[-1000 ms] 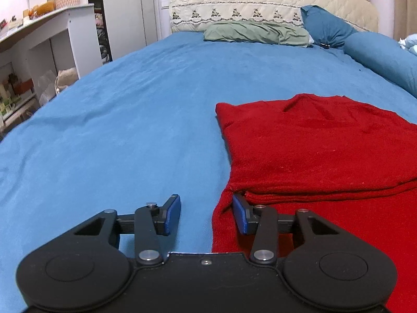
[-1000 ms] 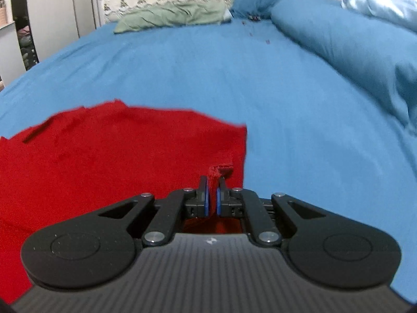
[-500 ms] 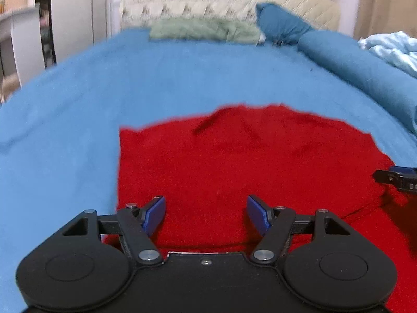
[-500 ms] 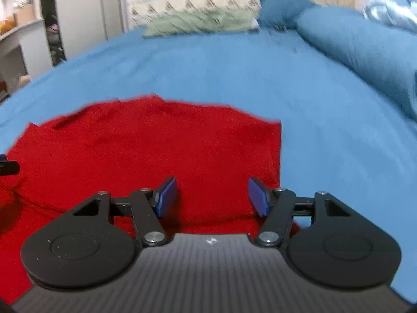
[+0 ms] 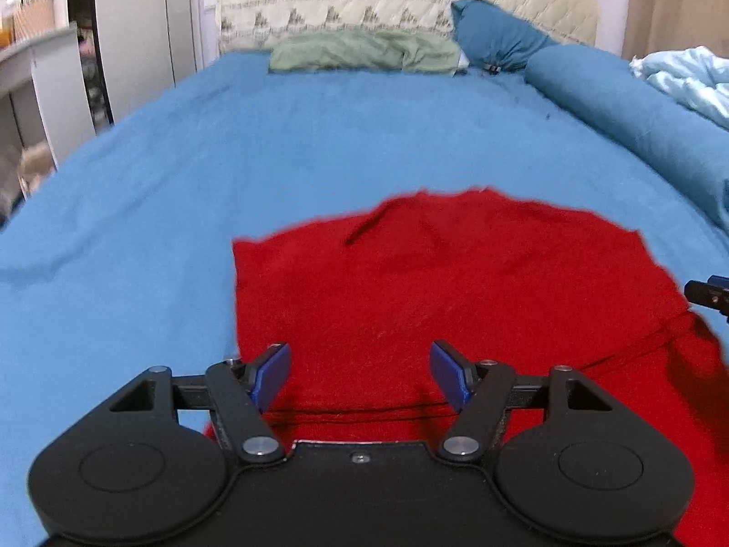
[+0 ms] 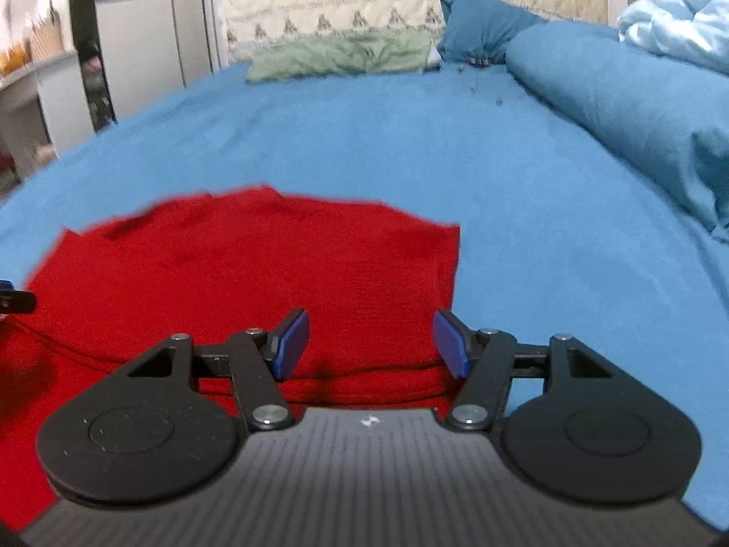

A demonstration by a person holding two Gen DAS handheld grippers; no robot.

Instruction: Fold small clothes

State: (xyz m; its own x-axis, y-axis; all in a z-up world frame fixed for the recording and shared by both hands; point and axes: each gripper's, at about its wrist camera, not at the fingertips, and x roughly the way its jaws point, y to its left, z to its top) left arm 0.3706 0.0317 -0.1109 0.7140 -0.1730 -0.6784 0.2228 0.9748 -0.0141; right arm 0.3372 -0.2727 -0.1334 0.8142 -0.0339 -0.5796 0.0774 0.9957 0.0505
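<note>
A: Where does the red knit garment (image 5: 437,301) lie, taking the quilted headboard (image 5: 410,4) as the landmark?

B: On the blue bedsheet (image 5: 273,146), at the end of the bed far from the headboard, well apart from the green pillow (image 5: 364,52) that rests at the headboard's foot. A folded upper layer sits over a lower one; the fold edge runs crosswise, parallel to the headboard, on the side away from it.

A: And the two grippers?

B: The left gripper (image 5: 360,376) is released, jaws spread wide, over the fold edge at the garment's left corner. The right gripper (image 6: 371,342) is likewise released and holds nothing, over the fold edge near the garment's right border (image 6: 451,273). Whether either touches the cloth cannot be told.

A: How would you expect the material to handle?

B: In my judgement: soft, light and limp, with a fuzzy knit surface that should grip the blue pads (image 6: 289,344) rather than slip. It will sag and stretch if lifted from one point, so two symmetric holds are preferable.

A: Where should hold be taken?

B: Probably at the two corners of the fold edge farthest from the headboard, pinching both layers together, one corner per gripper. A dark loose thread (image 5: 638,346) lies across the cloth near that edge; it could snag a finger.
</note>
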